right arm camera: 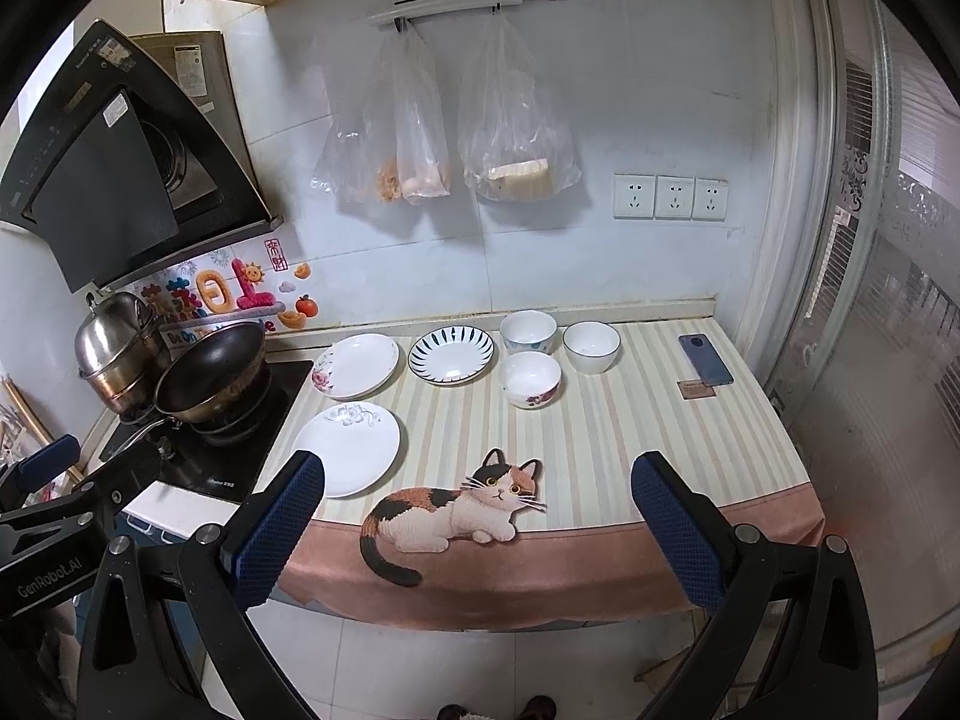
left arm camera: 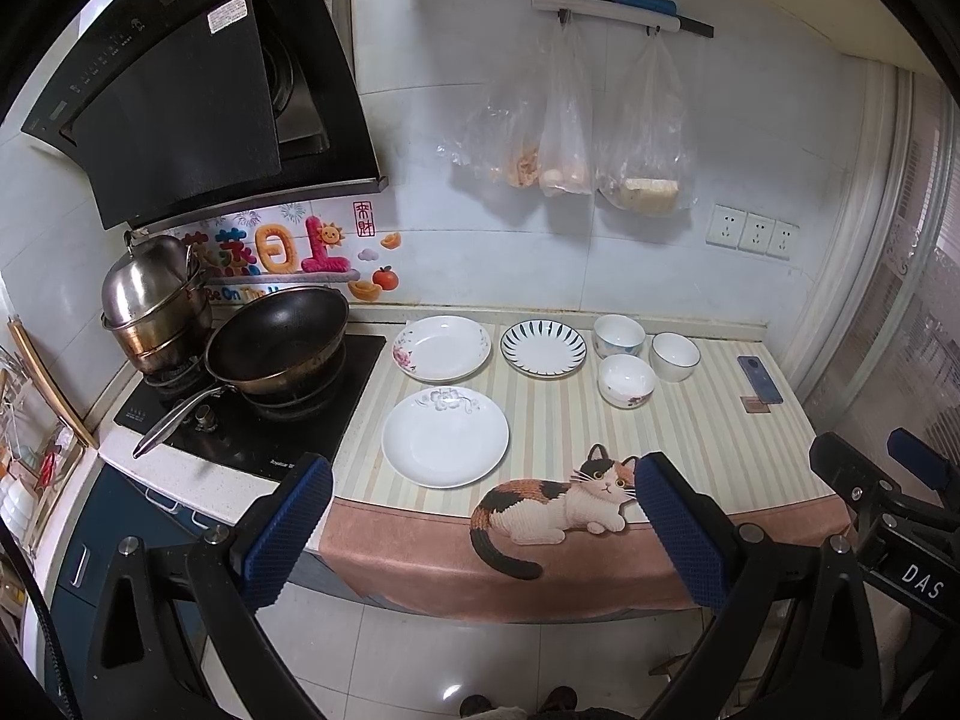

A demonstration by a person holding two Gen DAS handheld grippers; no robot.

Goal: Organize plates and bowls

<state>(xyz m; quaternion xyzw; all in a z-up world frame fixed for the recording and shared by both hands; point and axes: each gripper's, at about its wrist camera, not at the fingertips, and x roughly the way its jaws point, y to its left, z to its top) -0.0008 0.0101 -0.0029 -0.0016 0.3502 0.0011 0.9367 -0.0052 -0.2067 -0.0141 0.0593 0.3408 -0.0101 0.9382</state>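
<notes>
Both grippers sit back off the counter edge, above the floor, nothing in either. My left gripper (left arm camera: 483, 531): blue-padded fingers spread wide apart, empty. My right gripper (right arm camera: 477, 531): same, jaws wide, empty.

The dishes are all on the striped cream mat with the cat print (right arm camera: 600, 438), none stacked:
- plain white plate with a grey flower on its rim (right arm camera: 347, 457), nearest the front, left side, beside the black glass cooktop (right arm camera: 240, 456)
- white plate with a pink flower on its rim (right arm camera: 355, 366), behind it
- white plate with dark radial stripes (right arm camera: 451, 354), just right of the pink-flower plate, small gap between
- three white bowls in a cluster right of the striped plate: bowl with blue pattern (right arm camera: 528, 331) at back, bowl with dark rim line (right arm camera: 591, 347) to its right, bowl with a red flower (right arm camera: 531, 379) in front. Close together; can't tell if they touch.

A dark blue phone (right arm camera: 705, 359) lies at the mat's far right, well apart from the bowls. A dark wok (right arm camera: 211, 372) and a stacked steel steamer pot (right arm camera: 117, 348) sit on the cooktop.
</notes>
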